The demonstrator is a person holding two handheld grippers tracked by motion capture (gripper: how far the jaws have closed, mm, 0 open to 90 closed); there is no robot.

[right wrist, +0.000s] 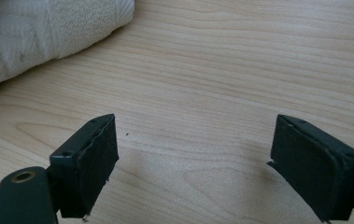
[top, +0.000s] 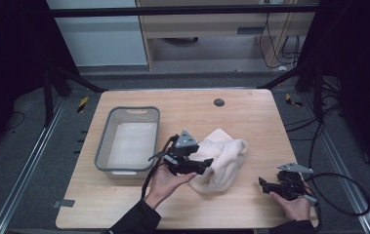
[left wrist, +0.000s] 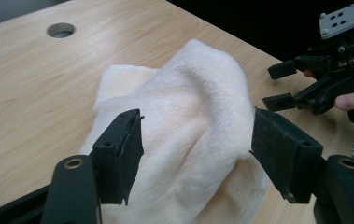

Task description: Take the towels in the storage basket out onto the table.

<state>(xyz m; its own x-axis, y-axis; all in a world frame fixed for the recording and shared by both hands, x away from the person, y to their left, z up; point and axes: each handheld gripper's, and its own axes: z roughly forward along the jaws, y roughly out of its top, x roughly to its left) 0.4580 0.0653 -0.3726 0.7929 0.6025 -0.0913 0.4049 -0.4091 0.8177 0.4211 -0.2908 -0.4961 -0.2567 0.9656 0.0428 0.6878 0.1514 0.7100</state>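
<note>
While the left claw gapes wide over the white towel, the right claw rests spread above bare surface

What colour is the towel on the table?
Cream-white towel, plain with no pattern; shows best in the left gripper view.

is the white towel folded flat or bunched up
Bunched up: the white towel sits in a rumpled heap on the table, with humps and creases, not laid flat.
</note>
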